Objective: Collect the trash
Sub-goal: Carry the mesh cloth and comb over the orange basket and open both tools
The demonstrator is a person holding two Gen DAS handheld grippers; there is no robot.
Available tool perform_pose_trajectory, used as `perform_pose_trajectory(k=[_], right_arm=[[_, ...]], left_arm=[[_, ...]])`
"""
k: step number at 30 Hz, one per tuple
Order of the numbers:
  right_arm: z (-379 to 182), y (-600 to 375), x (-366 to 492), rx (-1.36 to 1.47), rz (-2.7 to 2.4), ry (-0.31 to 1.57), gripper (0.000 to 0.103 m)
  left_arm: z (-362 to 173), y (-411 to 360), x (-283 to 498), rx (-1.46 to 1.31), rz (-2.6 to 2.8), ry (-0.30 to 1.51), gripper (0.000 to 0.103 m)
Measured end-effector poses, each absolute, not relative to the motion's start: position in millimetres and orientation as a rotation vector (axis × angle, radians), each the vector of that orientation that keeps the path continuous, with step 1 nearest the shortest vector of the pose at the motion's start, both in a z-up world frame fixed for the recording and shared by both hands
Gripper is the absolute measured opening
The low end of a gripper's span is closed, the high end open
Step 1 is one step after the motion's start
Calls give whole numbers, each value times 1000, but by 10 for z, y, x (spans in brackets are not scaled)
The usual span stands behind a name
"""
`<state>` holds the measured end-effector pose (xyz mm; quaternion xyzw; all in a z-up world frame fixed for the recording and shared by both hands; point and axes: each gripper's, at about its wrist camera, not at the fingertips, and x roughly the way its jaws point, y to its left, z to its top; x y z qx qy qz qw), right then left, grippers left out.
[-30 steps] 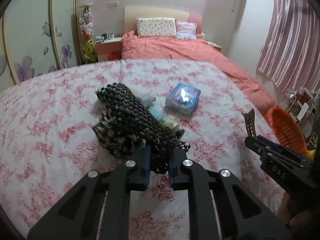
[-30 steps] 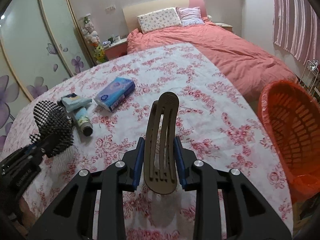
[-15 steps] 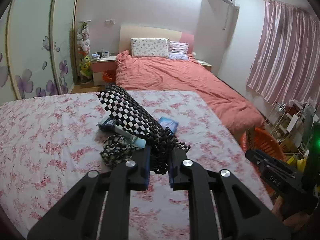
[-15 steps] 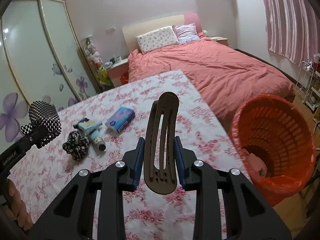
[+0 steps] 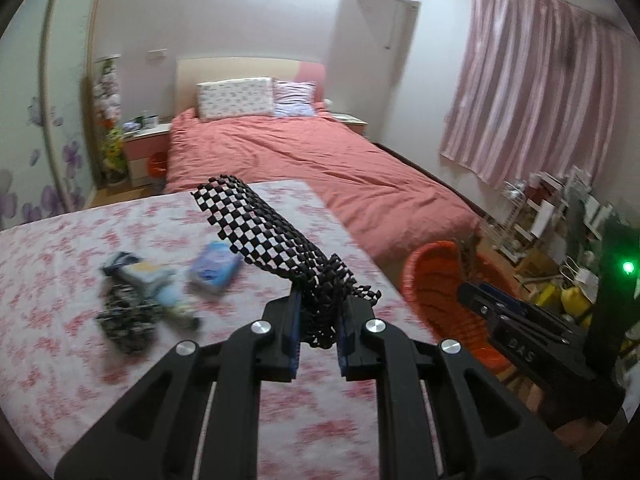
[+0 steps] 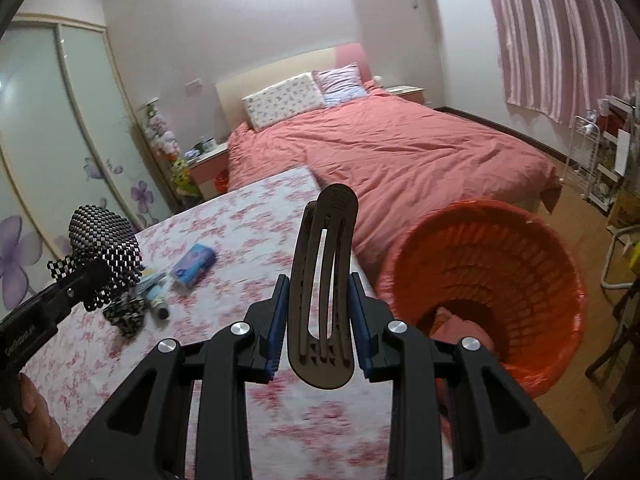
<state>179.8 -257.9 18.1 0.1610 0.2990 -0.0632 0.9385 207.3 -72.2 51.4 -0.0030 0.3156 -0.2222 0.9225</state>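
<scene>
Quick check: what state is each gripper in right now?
Left gripper: shut on the black mesh mat.
Right gripper: shut on the dark brown hair clip.

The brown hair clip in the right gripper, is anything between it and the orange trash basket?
Nothing visible. The brown hair clip is held upright in the right gripper, and the orange basket stands open-mouthed just right of it, beside the floral table.

left wrist: faces bed (image 5: 320, 160) | right wrist: same | shared: orange basket (image 6: 492, 292), floral table (image 5: 60, 280)
</scene>
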Motion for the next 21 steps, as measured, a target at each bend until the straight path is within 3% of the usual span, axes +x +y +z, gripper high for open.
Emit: perform_pose_trajectory(k=[21], right_arm=[[-170, -3846, 1852, 434, -282, 594, 30]], left_arm=[[-44, -2590, 2218, 108, -817, 717, 15]])
